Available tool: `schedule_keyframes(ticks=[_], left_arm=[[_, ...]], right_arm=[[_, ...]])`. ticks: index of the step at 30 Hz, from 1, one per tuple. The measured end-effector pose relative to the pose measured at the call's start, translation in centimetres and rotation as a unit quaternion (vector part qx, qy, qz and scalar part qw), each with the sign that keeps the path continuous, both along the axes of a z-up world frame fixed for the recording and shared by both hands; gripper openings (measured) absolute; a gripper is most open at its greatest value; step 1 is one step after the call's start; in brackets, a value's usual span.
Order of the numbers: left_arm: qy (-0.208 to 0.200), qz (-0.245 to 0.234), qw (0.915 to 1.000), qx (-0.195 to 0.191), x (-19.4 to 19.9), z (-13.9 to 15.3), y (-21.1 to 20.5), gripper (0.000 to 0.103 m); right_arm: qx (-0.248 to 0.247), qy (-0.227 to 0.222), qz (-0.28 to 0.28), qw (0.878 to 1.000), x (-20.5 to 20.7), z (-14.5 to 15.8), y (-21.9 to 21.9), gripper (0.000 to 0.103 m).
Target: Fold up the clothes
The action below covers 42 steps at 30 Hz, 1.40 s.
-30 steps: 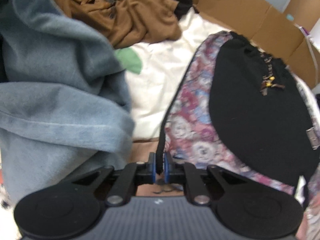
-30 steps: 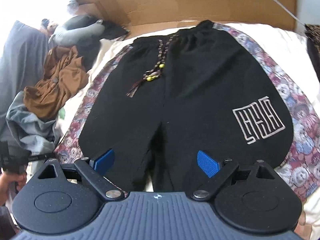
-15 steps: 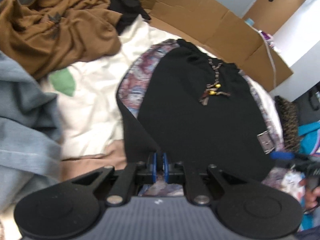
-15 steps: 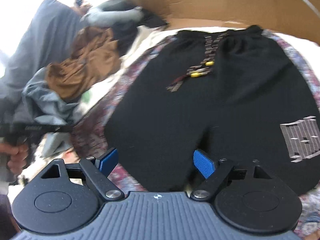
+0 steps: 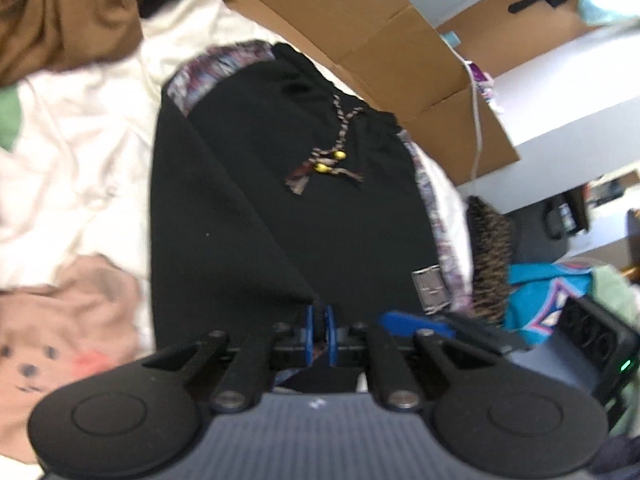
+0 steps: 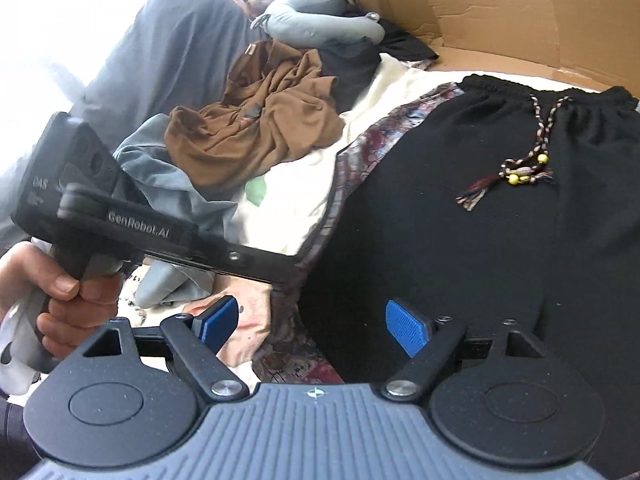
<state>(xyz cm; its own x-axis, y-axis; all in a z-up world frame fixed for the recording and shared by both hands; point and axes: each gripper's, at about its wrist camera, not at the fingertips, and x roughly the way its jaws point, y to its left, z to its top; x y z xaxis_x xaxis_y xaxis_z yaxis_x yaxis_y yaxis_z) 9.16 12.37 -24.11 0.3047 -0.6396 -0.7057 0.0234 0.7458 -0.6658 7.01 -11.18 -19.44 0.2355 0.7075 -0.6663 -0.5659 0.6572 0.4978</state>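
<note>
On the bed, the black shorts (image 5: 280, 208) have been drawn across themselves by the left gripper (image 5: 319, 330), clamped on their left edge. The right gripper (image 6: 316, 322) is held wide open and empty, so a lengthwise fold is judged underway.

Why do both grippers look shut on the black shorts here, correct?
Not quite. Only the left gripper is shut on the shorts. The right wrist view shows the right gripper open, its blue pads wide apart above the fabric, gripping nothing.
</note>
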Motion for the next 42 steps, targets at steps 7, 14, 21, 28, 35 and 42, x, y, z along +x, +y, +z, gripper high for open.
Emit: schedule_keyframes(ticks=[7,14,21,28,35,42], left_arm=[[0.023,-0.024,0.9978,-0.058,0.8,-0.4,-3.0,0.008],[0.019,-0.041,0.997,-0.063,0.8,-0.4,-4.8,0.007],[-0.02,-0.035,0.9992,-0.006,1.2,0.6,-4.3,0.045],[-0.006,0.0,0.9987,0.051,1.8,-0.8,-3.4,0.053],[-0.011,-0.018,0.997,0.074,2.4,-0.9,-5.9,0.059],[-0.015,-0.061,0.994,0.089,2.8,-1.6,-8.2,0.06]], right_arm=[[-0.004,0.007,-0.014,1.0,0.2,-1.4,0.8,0.069],[-0.015,0.017,-0.057,0.998,0.7,-3.4,-0.1,0.005],[-0.024,0.011,-0.078,0.997,1.1,-3.3,-3.1,0.002],[-0.033,0.002,-0.117,0.993,1.7,-2.0,-7.8,0.001],[-0.047,-0.016,-0.153,0.987,1.9,-0.3,-12.8,0.001],[-0.055,-0.019,-0.198,0.979,2.1,0.3,-17.6,0.001]])
